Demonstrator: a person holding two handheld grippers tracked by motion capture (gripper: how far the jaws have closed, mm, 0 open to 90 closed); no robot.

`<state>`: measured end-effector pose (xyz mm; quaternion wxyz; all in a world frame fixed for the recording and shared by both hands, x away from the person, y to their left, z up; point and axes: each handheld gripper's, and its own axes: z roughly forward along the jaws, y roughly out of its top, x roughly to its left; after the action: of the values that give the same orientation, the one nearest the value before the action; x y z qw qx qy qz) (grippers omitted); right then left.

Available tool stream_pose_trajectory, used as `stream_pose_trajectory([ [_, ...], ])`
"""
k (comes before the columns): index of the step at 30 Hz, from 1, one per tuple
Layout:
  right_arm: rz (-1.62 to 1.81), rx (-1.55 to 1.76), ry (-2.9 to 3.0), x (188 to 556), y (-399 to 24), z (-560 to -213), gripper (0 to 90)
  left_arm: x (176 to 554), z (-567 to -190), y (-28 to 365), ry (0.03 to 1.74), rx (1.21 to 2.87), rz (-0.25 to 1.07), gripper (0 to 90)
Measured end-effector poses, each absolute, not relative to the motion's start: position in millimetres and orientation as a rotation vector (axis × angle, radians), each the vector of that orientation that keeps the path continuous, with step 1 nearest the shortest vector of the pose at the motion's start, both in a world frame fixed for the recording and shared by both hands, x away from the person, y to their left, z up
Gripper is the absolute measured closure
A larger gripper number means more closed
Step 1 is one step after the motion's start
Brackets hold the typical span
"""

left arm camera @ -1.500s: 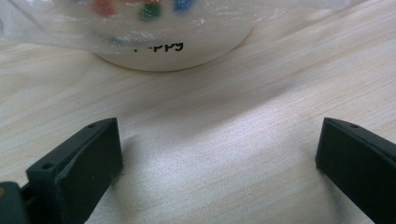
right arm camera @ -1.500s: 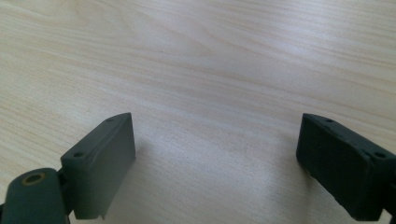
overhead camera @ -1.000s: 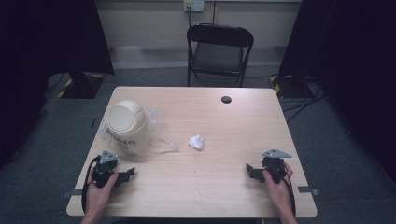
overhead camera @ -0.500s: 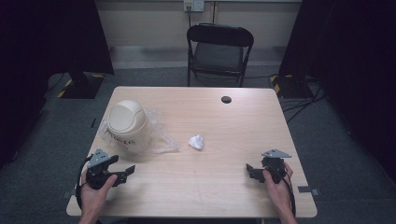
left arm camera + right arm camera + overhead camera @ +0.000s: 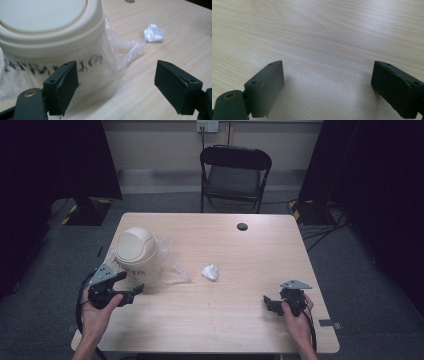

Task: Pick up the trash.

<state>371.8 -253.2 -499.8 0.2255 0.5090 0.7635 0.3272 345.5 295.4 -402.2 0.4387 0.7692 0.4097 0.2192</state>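
The left gripper [image 5: 122,290] has its jaws wide apart and holds nothing. In the left gripper view, one jaw sits close against the clear bag [image 5: 117,53] that wraps the cream bin [image 5: 50,27]; whether it touches cannot be told. The other jaw stands over bare desk [image 5: 160,20]. The bin, with dark lettering on its side under the plastic, rises just ahead of that first jaw and off to its side, and a tail of the bag spreads across the desk ahead of the gap between the jaws. Farther ahead, toward the second jaw's side, lies a white wad [image 5: 154,33], well apart from both jaws. The right gripper [image 5: 272,302] also has its jaws wide apart and empty; in the right gripper view they frame bare wood, low over the desk. In the high view the wad [image 5: 210,272] lies between the two grippers, nearer the left, and the bin [image 5: 134,251] stands just beyond the left gripper's jaws.
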Motion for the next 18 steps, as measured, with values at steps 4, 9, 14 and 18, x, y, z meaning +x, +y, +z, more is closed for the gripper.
stream_pose_trajectory([
  [4,0.902,1.404,2.106,372,-253,-500,10.6,353,-391,293,1.012,1.893,0.587,17.1],
  [9,0.902,1.403,2.106,372,-253,-500,10.6,368,-380,290,0.990,1.873,0.604,15.9],
  [14,0.903,1.403,2.106,372,-253,-500,10.6,384,-379,289,0.992,1.906,0.595,16.3],
  [18,0.903,1.403,2.106,372,-253,-500,10.6,393,-382,288,1.006,1.924,0.585,16.1],
])
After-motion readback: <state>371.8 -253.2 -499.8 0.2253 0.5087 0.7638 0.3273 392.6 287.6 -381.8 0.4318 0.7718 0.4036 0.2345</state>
